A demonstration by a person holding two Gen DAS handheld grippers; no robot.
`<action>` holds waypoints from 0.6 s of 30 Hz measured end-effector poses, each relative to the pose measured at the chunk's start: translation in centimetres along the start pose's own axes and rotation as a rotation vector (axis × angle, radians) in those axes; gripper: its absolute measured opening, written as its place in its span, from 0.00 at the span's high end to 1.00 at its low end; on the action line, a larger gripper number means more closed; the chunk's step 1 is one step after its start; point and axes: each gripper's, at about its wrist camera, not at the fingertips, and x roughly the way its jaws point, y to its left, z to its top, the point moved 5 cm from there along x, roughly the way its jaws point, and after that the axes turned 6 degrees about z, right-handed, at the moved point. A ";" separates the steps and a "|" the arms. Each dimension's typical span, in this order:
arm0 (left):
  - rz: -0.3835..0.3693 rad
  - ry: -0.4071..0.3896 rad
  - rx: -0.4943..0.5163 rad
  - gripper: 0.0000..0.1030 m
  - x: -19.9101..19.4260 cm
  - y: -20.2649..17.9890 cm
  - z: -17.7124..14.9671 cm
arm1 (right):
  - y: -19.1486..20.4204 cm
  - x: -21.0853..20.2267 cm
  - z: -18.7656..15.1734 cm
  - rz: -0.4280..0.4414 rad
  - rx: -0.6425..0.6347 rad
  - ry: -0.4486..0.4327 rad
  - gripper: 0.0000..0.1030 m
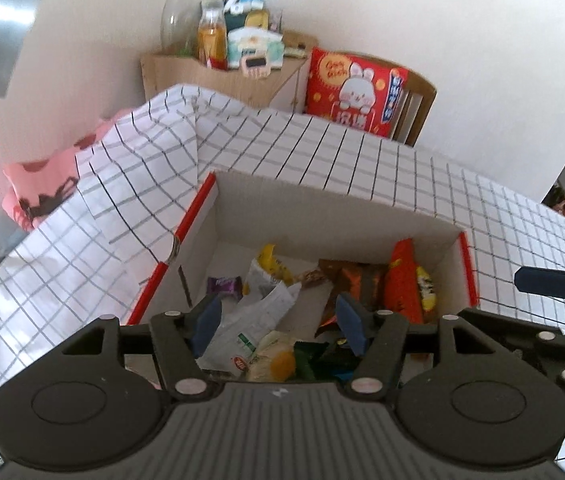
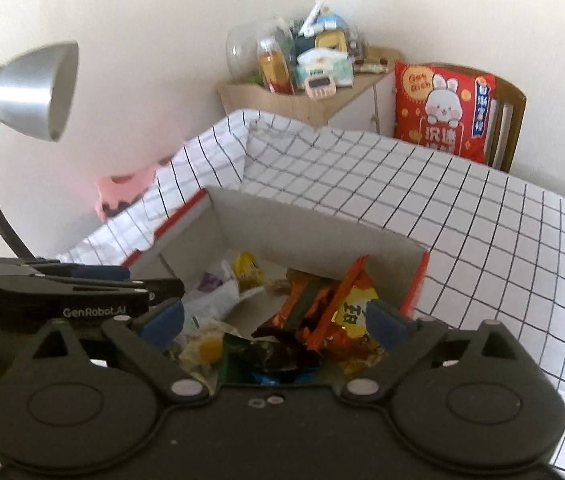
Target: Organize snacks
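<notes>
The left gripper (image 1: 278, 322) and right gripper (image 2: 274, 322) both hover with jaws spread wide and empty over a white cardboard box (image 1: 322, 208). Inside lie the snacks (image 1: 406, 284), loose wrapped packets heaped together. The box rests on a checked cloth (image 2: 482, 216); beyond stands a wooden cabinet (image 2: 306, 100).

— Any lettering legible?
— "GenRobot.AI", white on black, along the side of the left gripper (image 2: 82, 280), seen from the right wrist view.
— Elsewhere?
— "Get Rich" in yellow, top left corner of the red rabbit cushion (image 2: 444, 110); Chinese characters below and down its right edge, not made out. Print on the snack packets (image 2: 346, 312) in the box too blurred to read.
</notes>
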 end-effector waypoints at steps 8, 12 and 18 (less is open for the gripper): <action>-0.012 -0.082 0.006 0.34 -4.2 -0.7 -0.4 | 0.6 -4.3 -0.6 -0.012 -0.038 -0.089 0.01; -0.018 -0.123 0.023 0.30 -6.0 -1.4 -1.1 | 0.7 -6.2 -1.1 -0.016 -0.046 -0.133 0.00; -0.035 -0.145 0.053 0.24 -7.9 -2.4 -2.8 | 0.4 -8.5 -2.1 -0.023 -0.024 -0.187 0.00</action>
